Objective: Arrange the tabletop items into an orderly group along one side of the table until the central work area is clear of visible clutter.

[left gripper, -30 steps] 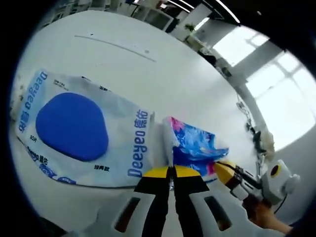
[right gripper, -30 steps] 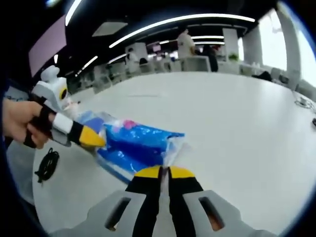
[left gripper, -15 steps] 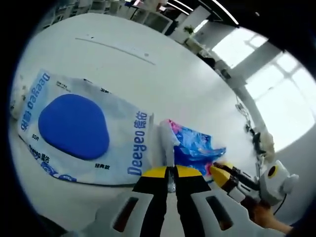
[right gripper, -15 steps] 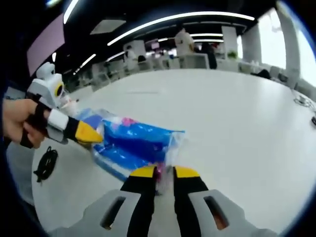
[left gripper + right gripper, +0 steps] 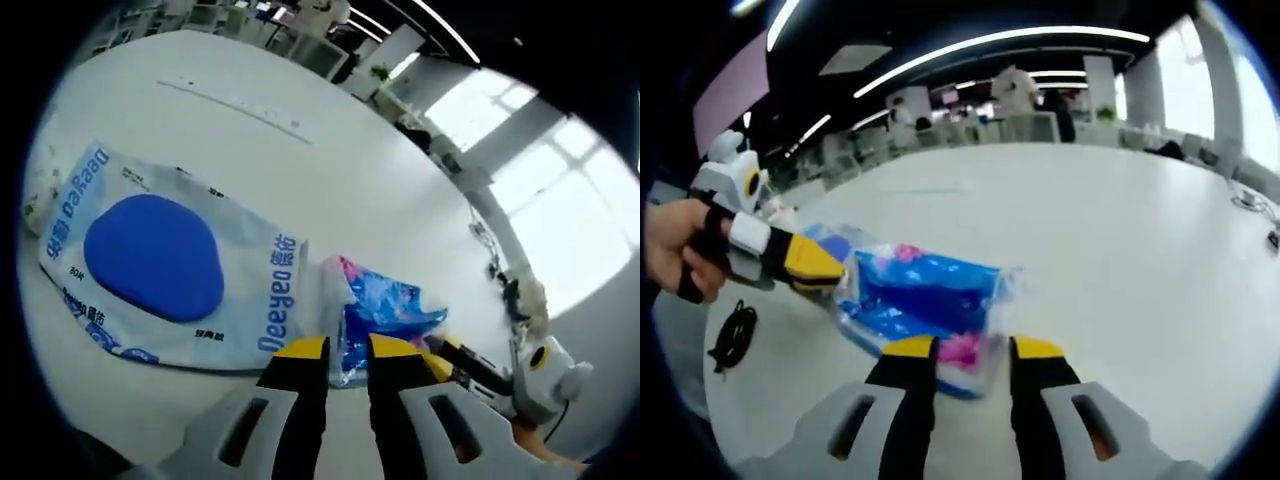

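Note:
A small blue tissue pack with pink print [image 5: 385, 308] [image 5: 920, 298] lies flat on the white table [image 5: 1110, 230]. My left gripper [image 5: 346, 352] is open, and the pack's clear end sits in the gap between its yellow tips. My right gripper [image 5: 973, 350] is open too, with the pack's opposite end between its tips. Each gripper shows in the other's view, one at each end of the pack: the right one [image 5: 440, 358] and the left one [image 5: 825, 268], held by a hand [image 5: 680, 250]. A large white and blue Deeyeo wipes pack [image 5: 160, 262] lies flat just left of the small pack.
A thin long strip [image 5: 240, 98] lies far across the table. A black coiled cable [image 5: 735, 335] rests near the table edge on the left of the right gripper view. Office desks and people stand beyond the table.
Both grippers were shut on the ends of the small pack a second ago. Both have opened, letting it go, and it now rests on the table.

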Motion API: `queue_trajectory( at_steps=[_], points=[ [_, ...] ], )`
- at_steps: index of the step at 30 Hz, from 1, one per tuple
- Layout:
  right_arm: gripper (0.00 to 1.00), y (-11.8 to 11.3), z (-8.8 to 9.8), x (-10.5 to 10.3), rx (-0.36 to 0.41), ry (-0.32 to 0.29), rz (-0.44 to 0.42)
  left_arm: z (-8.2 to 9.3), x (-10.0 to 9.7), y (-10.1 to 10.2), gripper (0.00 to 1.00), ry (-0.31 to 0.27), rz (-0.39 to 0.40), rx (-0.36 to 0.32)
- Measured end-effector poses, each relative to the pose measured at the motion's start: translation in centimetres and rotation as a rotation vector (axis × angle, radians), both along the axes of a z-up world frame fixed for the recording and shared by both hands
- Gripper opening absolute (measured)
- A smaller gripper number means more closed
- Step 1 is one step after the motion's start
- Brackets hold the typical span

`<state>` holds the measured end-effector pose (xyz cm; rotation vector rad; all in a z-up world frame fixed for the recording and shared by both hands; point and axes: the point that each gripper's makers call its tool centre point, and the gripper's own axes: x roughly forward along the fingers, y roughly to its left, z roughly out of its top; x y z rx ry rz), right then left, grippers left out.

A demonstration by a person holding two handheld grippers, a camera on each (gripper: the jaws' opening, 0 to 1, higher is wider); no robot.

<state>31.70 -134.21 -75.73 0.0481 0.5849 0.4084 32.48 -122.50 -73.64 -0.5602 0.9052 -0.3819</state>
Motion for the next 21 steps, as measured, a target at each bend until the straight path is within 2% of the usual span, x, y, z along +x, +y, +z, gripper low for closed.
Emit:
queue_trajectory(
  at_steps=[7, 12, 16, 21],
  points=[
    [0.35, 0.2, 0.1, -0.1, -0.008, -0.016, 0.008, 1.0, -0.6, -0.5, 0.22, -0.035, -0.027, -0.026],
    [0.41, 0.4, 0.3, -0.4, -0.004, -0.018, 0.012, 1.2, -1.7, -0.7, 0.35, -0.066, -0.071, -0.014],
    [0.51, 0.6, 0.8, -0.4, 0.012, -0.036, 0.011, 1.4, -2.3, -0.8, 0.43, -0.083, -0.090, -0.029],
    [0.57, 0.8, 1.0, -0.8, 0.030, -0.038, 0.015, 2.5, -2.7, -1.0, 0.52, -0.136, -0.142, -0.016]
  ],
)
